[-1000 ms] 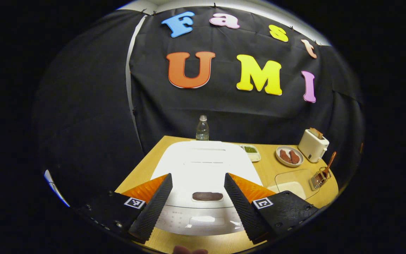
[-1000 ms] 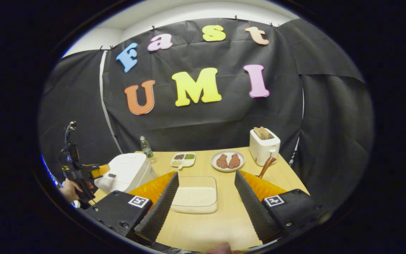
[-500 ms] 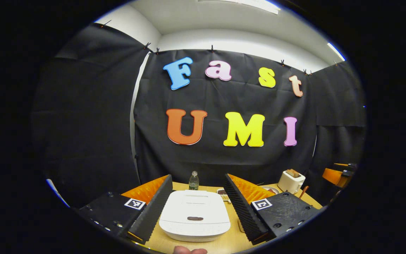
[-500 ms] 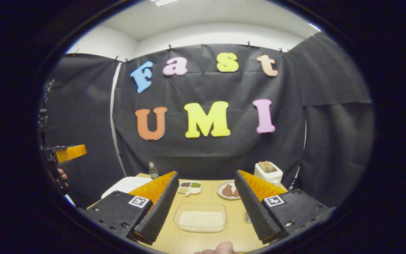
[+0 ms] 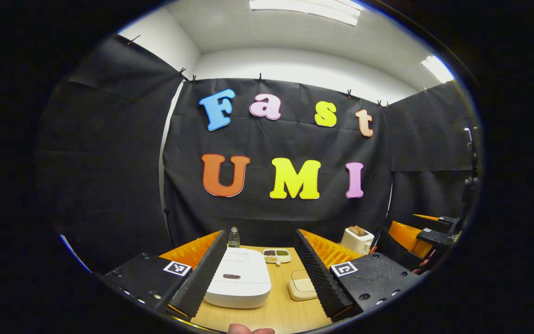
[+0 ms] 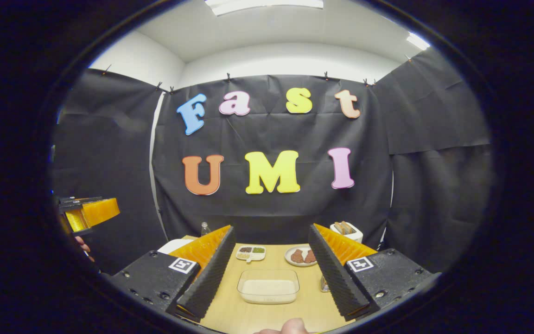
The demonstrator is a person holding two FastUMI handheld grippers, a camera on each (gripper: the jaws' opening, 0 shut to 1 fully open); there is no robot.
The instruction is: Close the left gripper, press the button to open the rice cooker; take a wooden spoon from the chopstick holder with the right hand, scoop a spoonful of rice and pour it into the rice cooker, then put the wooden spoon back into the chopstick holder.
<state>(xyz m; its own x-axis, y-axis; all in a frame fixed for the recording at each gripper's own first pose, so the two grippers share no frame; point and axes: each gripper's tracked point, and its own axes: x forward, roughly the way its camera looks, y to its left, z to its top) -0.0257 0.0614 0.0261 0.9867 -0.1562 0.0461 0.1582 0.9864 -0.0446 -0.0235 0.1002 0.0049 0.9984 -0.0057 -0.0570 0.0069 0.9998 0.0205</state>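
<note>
I saw the wooden table (image 6: 248, 320) first, with the white rice cooker (image 5: 238, 283) on its left part, lid down. The glass dish of rice (image 6: 268, 287) stood in the middle. Both my left gripper (image 5: 260, 287) and right gripper (image 6: 271, 290) were spread wide, grasping nothing, high above the table. I feared that open fingers would straddle the small dark button (image 5: 231, 276) and miss it.

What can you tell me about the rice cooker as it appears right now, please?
The rice cooker is a white, rounded box, seemingly plastic, with its lid shut flat. A small dark oval button sits near the lid's front edge. It rests on the wooden table, in front of a water bottle. Nothing touches it; the left gripper is open and well back.
</note>
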